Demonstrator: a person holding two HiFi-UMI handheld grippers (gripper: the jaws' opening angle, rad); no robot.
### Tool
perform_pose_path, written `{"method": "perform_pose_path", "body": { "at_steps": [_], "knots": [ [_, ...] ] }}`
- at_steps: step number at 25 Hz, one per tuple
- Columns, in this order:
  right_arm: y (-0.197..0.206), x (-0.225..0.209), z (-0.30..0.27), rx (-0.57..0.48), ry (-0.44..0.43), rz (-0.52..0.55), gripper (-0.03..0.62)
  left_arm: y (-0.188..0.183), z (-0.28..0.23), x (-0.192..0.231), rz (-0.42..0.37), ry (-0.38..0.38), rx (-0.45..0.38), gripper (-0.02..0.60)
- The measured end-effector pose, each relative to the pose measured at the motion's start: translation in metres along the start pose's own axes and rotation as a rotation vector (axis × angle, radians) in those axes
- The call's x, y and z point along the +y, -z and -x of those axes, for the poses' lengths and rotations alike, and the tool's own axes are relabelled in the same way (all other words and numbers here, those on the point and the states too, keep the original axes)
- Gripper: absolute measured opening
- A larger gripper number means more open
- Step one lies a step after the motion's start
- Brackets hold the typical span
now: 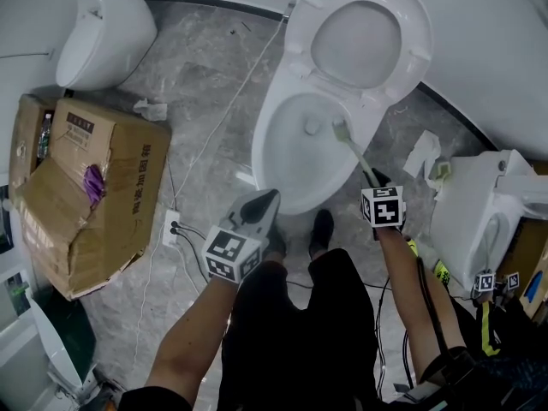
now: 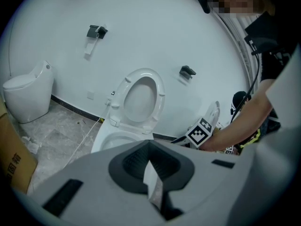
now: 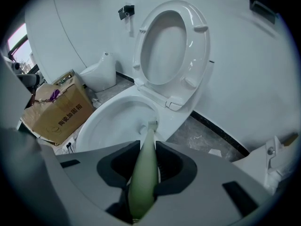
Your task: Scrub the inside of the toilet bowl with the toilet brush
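Note:
The white toilet bowl (image 1: 287,157) stands with its seat and lid (image 1: 360,32) raised against the wall. A pale green toilet brush (image 1: 353,148) slants down into the bowl, its head (image 1: 340,129) near the right inner wall. My right gripper (image 1: 374,180) is shut on the handle (image 3: 145,164) at the bowl's right front rim; the bristles (image 3: 152,124) sit over the bowl (image 3: 113,121). My left gripper (image 1: 259,207) hangs shut and empty just before the bowl's front edge. In the left gripper view the bowl (image 2: 110,140) lies beyond my left gripper (image 2: 151,171).
A torn cardboard box (image 1: 86,187) sits on the floor at the left, with a white fixture (image 1: 103,24) behind it. A cable (image 1: 224,114) runs to a power strip (image 1: 171,227). Another toilet (image 1: 479,212) and crumpled tissue (image 1: 424,152) lie at the right.

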State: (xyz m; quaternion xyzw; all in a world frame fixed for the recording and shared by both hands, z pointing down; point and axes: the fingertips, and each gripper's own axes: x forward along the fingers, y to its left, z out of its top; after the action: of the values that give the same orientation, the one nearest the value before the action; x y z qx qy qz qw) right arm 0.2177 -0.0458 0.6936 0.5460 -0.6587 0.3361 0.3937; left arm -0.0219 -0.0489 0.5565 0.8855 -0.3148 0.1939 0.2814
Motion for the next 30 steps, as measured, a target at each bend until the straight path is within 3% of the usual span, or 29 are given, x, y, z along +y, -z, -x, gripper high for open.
{"method": "perform_pose_path", "body": {
  "at_steps": [14,23,30],
  "knots": [
    [0.019,0.027,0.023,0.023,-0.041,0.008,0.109,-0.004,0.017,-0.014,-0.031,0.021,0.006,0.009],
    [0.004,0.061,0.052,0.009,-0.114,0.086,0.109,-0.028,0.038,-0.023,-0.026,0.012,-0.015,0.009],
    [-0.019,0.081,0.080,-0.037,-0.155,0.086,0.109,-0.050,0.056,-0.029,-0.026,-0.007,-0.049,0.009]
  ]
}}
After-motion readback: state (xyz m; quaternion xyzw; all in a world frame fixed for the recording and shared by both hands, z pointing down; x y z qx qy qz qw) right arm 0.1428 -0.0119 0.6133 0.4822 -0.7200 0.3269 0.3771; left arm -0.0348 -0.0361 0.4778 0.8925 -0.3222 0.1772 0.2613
